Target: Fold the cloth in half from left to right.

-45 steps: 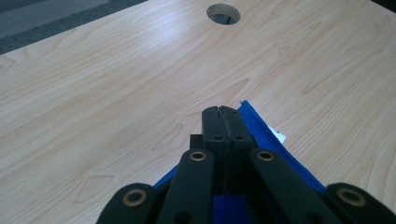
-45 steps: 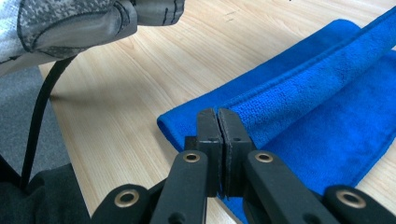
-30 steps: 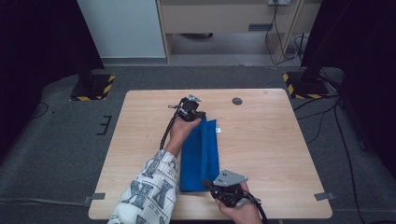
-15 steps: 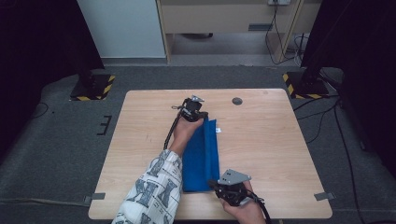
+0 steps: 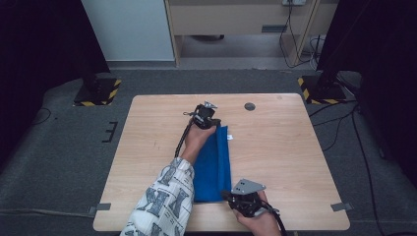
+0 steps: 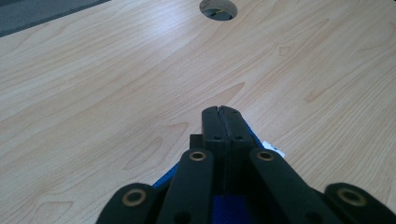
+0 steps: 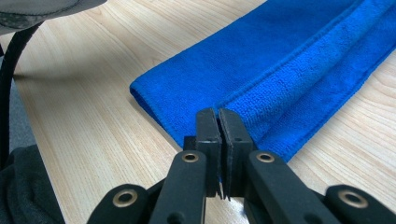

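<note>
Centre of the high view, on the table (image 5: 295, 162): folded blue towel (image 5: 215, 167), lying lengthwise from mid-frame toward the lower edge. At its upper end: left gripper (image 5: 206, 117), jaws pressed together over the towel's corner, blue showing beneath them in the left gripper view. At its lower right corner: right gripper (image 5: 242, 199), jaws pressed together on the towel's edge (image 7: 261, 116). Upper right of the towel: small white tag (image 5: 230, 138).
</note>
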The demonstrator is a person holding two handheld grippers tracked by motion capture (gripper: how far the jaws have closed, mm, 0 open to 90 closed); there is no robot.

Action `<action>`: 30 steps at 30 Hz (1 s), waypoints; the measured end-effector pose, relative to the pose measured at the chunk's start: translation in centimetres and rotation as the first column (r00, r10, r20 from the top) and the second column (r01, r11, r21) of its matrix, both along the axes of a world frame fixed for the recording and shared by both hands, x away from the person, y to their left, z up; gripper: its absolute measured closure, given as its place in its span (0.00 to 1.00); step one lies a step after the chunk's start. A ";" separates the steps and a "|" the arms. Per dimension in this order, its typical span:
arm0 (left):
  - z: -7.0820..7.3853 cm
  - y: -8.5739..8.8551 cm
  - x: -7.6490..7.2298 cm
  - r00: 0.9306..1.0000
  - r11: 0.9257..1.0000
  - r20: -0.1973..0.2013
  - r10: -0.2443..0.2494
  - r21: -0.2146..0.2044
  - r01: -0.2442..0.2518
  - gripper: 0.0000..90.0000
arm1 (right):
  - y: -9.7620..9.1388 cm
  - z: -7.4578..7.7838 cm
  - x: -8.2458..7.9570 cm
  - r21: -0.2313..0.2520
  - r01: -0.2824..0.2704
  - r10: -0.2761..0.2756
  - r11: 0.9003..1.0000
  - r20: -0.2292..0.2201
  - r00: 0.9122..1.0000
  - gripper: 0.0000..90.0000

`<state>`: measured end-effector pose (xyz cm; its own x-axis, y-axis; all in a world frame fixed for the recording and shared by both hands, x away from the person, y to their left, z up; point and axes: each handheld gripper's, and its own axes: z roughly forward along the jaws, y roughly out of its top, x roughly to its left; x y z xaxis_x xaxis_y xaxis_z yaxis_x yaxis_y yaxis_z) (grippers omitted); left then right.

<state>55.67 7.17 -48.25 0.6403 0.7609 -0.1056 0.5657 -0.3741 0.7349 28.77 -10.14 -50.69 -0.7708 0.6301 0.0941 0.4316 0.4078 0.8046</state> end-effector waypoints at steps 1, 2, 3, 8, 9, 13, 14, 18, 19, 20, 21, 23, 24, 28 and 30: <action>-0.1 0.0 0.0 1.000 1.000 -0.001 0.000 -0.002 0.000 1.00 | 0.0 0.0 0.0 0.000 0.000 0.000 1.000 0.000 1.000 0.98; -0.1 -0.1 0.0 1.000 1.000 -0.003 -0.002 -0.005 0.002 1.00 | 0.0 0.0 0.0 -0.001 0.000 0.000 1.000 0.000 1.000 0.98; -0.2 -0.1 0.0 1.000 1.000 -0.004 -0.003 -0.007 0.003 1.00 | -0.1 0.0 0.0 -0.001 0.000 0.000 1.000 0.000 1.000 0.98; -0.5 -0.5 0.0 1.000 1.000 -0.008 -0.015 -0.018 0.015 1.00 | -0.4 0.0 0.1 0.002 0.010 -0.010 1.000 -0.008 1.000 0.97; -0.5 -0.5 0.0 1.000 1.000 -0.010 -0.017 -0.023 0.017 1.00 | -0.5 0.0 0.1 0.002 0.014 -0.014 1.000 -0.012 1.000 0.96; -0.5 -0.5 0.1 1.000 0.999 -0.004 -0.015 -0.033 0.015 0.99 | -0.7 -0.3 0.3 -0.006 0.032 -0.032 0.999 -0.030 0.999 0.87; -0.5 -0.5 0.0 1.000 0.999 0.005 -0.001 -0.035 0.002 0.96 | -0.7 -0.3 0.3 -0.006 0.035 -0.035 0.999 -0.032 0.999 0.83; -0.2 -0.5 0.0 1.000 0.998 0.026 0.002 -0.061 -0.001 0.79 | -0.8 -0.3 0.3 -0.008 0.042 -0.042 0.999 -0.039 0.998 0.69; 0.0 -0.5 -0.1 0.999 0.998 0.036 0.004 -0.063 -0.002 0.75 | -0.8 -0.3 0.3 -0.007 0.048 -0.048 0.999 -0.039 0.998 0.65; 0.1 -0.5 -0.2 0.999 0.998 0.040 0.008 -0.070 -0.005 0.72 | -0.9 -0.3 0.4 -0.003 0.054 -0.054 0.999 -0.038 0.998 0.62; 0.3 -0.5 -0.3 0.999 0.998 0.044 0.008 -0.070 -0.005 0.68 | -0.9 -0.2 0.4 0.000 0.059 -0.059 0.998 -0.039 0.997 0.57; 0.5 -0.5 -0.5 0.999 0.997 0.047 0.005 -0.074 -0.002 0.60 | -1.0 -0.2 0.5 -0.003 0.062 -0.062 0.998 -0.030 0.998 0.46; 0.6 -0.5 -0.7 0.999 0.998 0.049 0.000 -0.068 0.003 0.57 | -1.1 -0.2 0.6 -0.007 0.072 -0.072 0.997 -0.019 0.997 0.43; 1.1 -0.2 -1.3 0.998 0.997 0.064 0.001 -0.071 0.004 0.48 | -1.3 -0.1 1.0 -0.001 0.088 -0.088 0.996 -0.007 0.996 0.30; 1.3 0.0 -1.7 0.998 0.998 0.069 -0.008 -0.064 0.012 0.44 | -1.4 -0.1 1.1 0.007 0.095 -0.095 0.995 -0.007 0.995 0.26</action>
<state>53.93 7.16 -46.90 0.6555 0.7473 -0.1093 0.5092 -0.3304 0.7947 29.91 -11.52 -50.76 -0.7068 0.6997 0.1041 0.4735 0.3585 0.8045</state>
